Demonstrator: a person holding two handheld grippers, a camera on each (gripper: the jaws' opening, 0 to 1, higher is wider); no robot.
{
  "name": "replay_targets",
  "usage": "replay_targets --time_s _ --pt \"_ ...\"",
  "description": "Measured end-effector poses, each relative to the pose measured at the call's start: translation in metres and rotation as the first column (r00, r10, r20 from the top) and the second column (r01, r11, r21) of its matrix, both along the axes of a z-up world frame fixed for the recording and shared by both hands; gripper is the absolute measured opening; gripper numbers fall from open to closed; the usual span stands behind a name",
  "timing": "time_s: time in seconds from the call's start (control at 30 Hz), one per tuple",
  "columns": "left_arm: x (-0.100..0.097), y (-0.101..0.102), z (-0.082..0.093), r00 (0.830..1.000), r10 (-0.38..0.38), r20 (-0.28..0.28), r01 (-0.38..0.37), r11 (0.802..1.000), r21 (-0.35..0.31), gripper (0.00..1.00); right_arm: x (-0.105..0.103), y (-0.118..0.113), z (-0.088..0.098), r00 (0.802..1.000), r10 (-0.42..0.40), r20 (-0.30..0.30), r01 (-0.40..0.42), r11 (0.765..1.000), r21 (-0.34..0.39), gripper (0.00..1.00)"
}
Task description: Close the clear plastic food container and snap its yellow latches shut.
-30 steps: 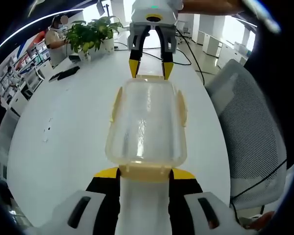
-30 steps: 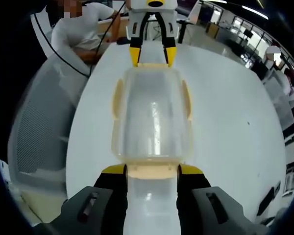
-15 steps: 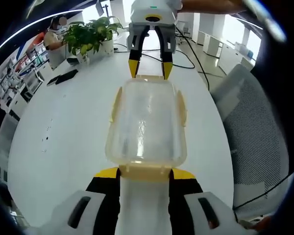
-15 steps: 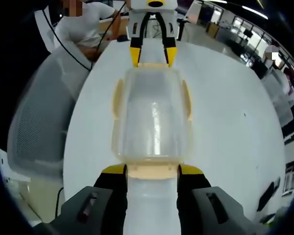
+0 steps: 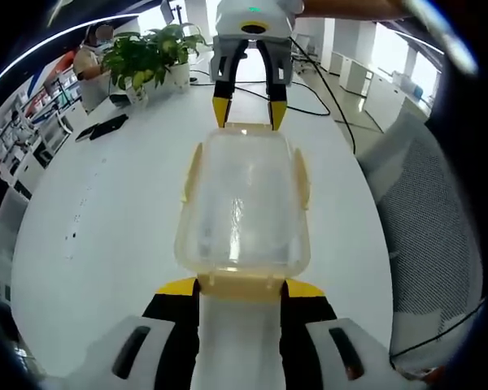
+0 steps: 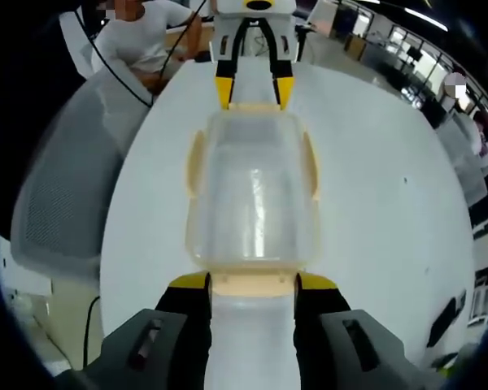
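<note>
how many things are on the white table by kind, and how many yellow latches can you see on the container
clear container: 1
yellow latches: 4
potted plant: 1
dark flat object: 1
black cables: count cannot be told
total: 7, cables aside

A clear plastic food container sits upright on a white table, its lid down over the body. Pale yellow latches run along its long sides and across both short ends. In the right gripper view the same container lies lengthwise, its transparent top catching light.
</note>
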State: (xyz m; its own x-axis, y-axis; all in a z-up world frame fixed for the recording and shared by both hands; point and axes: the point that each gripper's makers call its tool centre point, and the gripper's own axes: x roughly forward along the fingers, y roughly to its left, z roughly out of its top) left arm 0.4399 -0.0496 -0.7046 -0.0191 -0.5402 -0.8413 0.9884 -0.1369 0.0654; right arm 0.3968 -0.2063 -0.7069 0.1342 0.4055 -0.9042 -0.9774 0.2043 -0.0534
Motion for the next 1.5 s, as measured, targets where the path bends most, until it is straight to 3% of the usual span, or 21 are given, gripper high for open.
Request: replay_targets --time_s 0.73,1.5 --pt "-0.004 -0.024 -0.015 1.0 -0.002 -0.019 0.002 1.0 0.002 0.32 -0.004 -0.025 -0.013 1.0 -0.003 -0.012 0.003 1.0 -0.013 0.36" --pt "-0.007 -0.028 -0.013 0.999 -0.018 -0.035 0.018 1.0 0.003 0.32 -0.008 -0.028 -0.014 0.999 -0.007 -0.038 0.006 1.0 -0.012 0.36"
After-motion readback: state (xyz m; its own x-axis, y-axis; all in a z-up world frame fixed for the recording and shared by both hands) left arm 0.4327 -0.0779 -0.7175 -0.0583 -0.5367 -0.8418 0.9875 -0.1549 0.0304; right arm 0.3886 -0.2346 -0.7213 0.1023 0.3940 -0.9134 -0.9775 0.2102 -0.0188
